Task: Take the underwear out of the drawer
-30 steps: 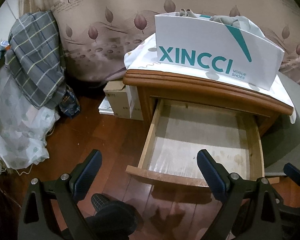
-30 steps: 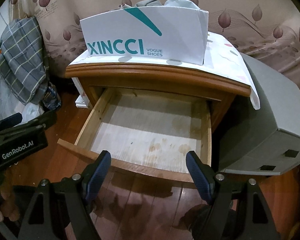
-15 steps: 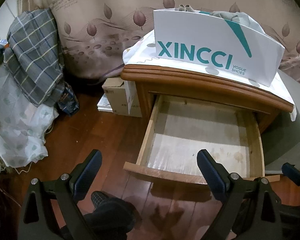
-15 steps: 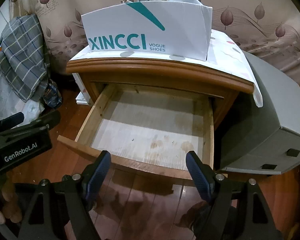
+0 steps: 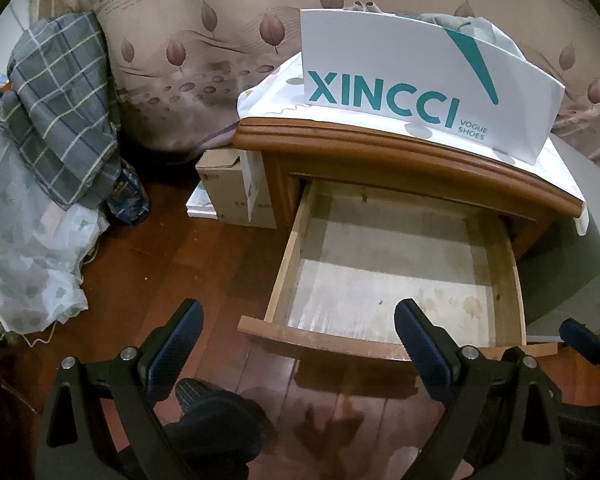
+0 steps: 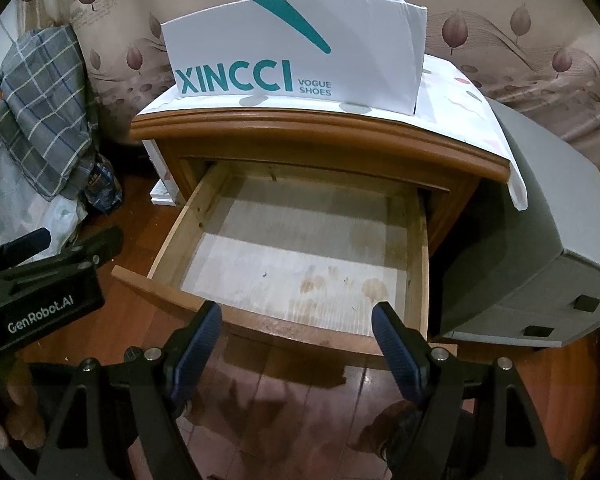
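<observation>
Bedside drawer (image 6: 296, 256) beyond spread fingers (image 6: 396, 344)

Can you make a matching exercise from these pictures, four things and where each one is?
Things:
1. XINCCI shoe box
2. drawer
3. plaid cloth
4. grey cabinet

Places or states:
A. right of the nightstand
B. on top of the nightstand
C. pulled out, nothing visible inside
D. heaped at the far left

Pairs: 1-B, 2-C, 3-D, 4-A
</observation>
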`<action>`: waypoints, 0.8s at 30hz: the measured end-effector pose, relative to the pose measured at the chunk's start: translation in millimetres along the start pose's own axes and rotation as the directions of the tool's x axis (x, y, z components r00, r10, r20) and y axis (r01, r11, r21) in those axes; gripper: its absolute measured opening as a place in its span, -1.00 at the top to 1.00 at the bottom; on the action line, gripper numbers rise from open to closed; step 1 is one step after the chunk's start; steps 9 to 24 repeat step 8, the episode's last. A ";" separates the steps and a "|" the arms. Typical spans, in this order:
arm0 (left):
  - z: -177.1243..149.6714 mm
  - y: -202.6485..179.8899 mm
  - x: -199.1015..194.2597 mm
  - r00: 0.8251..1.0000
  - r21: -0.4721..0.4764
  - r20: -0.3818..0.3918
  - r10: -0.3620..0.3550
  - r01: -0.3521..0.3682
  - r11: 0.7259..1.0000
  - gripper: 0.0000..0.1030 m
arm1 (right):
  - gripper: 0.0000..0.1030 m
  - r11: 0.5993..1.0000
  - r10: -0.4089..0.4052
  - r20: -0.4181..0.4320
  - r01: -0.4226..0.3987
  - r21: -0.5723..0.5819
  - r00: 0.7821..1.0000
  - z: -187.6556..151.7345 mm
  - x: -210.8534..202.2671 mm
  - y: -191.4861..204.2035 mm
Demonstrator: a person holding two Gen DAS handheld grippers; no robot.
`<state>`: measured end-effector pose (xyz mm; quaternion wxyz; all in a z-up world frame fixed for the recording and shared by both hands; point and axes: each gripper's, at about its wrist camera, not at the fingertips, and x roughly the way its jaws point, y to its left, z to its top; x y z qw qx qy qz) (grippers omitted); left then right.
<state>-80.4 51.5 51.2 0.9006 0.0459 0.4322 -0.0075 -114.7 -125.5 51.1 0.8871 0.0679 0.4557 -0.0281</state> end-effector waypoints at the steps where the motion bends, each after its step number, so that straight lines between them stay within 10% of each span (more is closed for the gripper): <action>1: 0.0 0.2 0.3 1.000 -0.001 -0.003 -0.002 0.002 1.000 -0.85 | -0.54 1.000 0.000 0.000 0.000 0.000 1.000 0.0 -0.1 0.3; 24: -0.2 -1.4 -2.6 1.000 0.002 0.002 0.005 -0.005 1.000 -0.87 | -0.54 1.000 -0.003 0.003 0.003 -0.001 1.000 0.6 -0.4 0.2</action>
